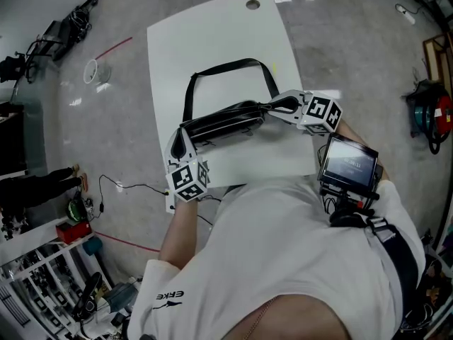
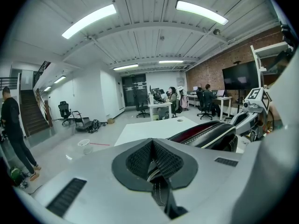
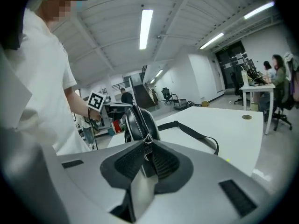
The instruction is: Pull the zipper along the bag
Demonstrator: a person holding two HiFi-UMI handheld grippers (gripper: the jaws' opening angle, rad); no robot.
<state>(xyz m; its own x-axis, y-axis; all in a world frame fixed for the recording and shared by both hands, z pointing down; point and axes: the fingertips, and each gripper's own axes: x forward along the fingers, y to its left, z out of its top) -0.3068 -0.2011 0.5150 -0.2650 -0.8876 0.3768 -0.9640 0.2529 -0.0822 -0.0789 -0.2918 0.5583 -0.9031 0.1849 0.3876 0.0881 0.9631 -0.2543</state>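
right gripper (image 3: 147,148) fingers pinch the zipper pull (image 3: 147,139); the bag (image 1: 223,119) runs left along the desk's (image 1: 212,41) near edge to the left gripper (image 2: 153,166), clamped on its end.

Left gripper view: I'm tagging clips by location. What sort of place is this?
Likely an open-plan office: desks with office chairs, a wall-mounted screen on a brick wall, strip ceiling lights.

One bag (image 1: 223,121) is counted, with one long strap (image 1: 212,73) and one zipper pull (image 3: 147,140), on one white table (image 1: 212,41). Two claws are counted: the left claw (image 1: 182,140) and the right claw (image 1: 273,108). Two marker cubes (image 1: 187,178) (image 1: 323,113) are seen, one per claw. One round hole (image 1: 253,5) is counted at the table's far edge, and one white bucket (image 1: 95,70) on the floor (image 1: 340,41) at the far left.
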